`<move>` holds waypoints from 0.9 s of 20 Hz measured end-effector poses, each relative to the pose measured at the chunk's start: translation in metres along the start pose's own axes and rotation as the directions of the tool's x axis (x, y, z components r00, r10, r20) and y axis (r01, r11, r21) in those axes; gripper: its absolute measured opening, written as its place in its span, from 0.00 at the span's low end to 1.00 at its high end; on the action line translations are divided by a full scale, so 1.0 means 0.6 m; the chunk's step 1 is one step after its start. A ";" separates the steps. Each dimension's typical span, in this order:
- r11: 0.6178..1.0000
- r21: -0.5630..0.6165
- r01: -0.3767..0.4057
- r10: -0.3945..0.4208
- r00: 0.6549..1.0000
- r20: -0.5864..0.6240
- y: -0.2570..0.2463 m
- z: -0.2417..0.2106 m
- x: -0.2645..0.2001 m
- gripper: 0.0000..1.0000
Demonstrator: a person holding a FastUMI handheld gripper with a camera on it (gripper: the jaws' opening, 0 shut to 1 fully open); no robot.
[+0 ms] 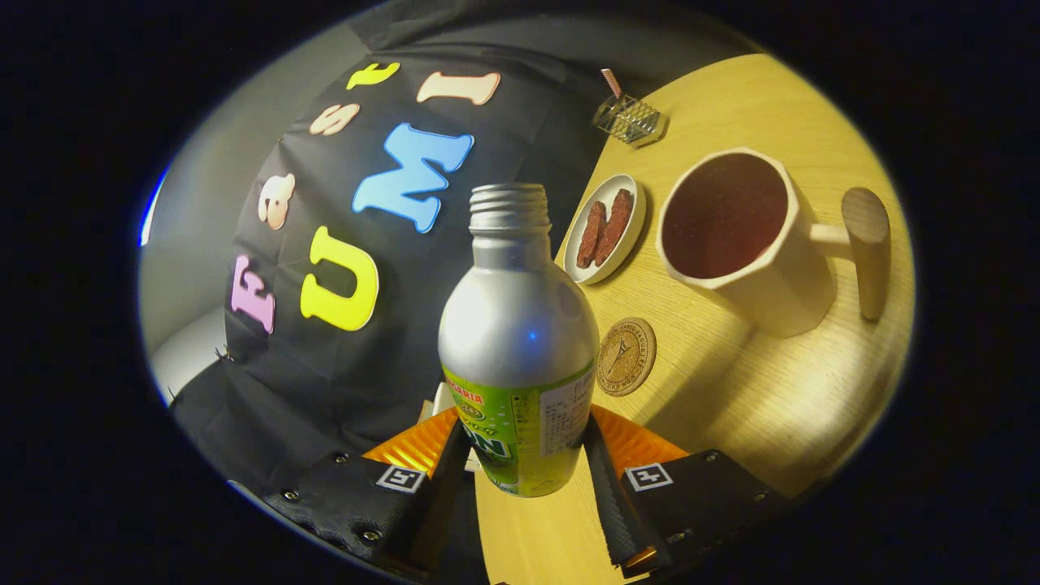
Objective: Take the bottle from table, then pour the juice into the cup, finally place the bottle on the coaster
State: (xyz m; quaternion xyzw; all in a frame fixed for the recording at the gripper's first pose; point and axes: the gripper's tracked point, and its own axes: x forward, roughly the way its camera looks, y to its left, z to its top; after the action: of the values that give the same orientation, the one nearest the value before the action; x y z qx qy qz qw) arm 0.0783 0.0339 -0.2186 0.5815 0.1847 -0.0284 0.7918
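nearby, gripper (520, 455) clamps bottle (518, 341); coaster (626, 356), cup (747, 236) beyond.

- Scene was dim overall, warm yellow cast; light fell mostly on the bench (772, 390).
- Strong fisheye: bench edge and wall bowed hard toward the rim, the whole scene sat tilted.
- Bottle (520, 341) showed a broad soft glare on its metal shoulder plus a small blue speck reflection.
- Cup (756, 244) threw a soft shadow on the bench toward the gripper (524, 463); its inside read dark.
- Centre was sharp; the rim darkened and went slightly soft.
- Gripper fingers, pressed on the bottle, sat in shade.
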 end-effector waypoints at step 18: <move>0.919 0.395 -0.004 0.011 1.000 -0.016 0.000 0.002 0.011 0.74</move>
State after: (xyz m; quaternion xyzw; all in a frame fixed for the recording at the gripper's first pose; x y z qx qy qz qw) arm 0.0846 0.0337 -0.2201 0.7299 0.1799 -0.0571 0.6570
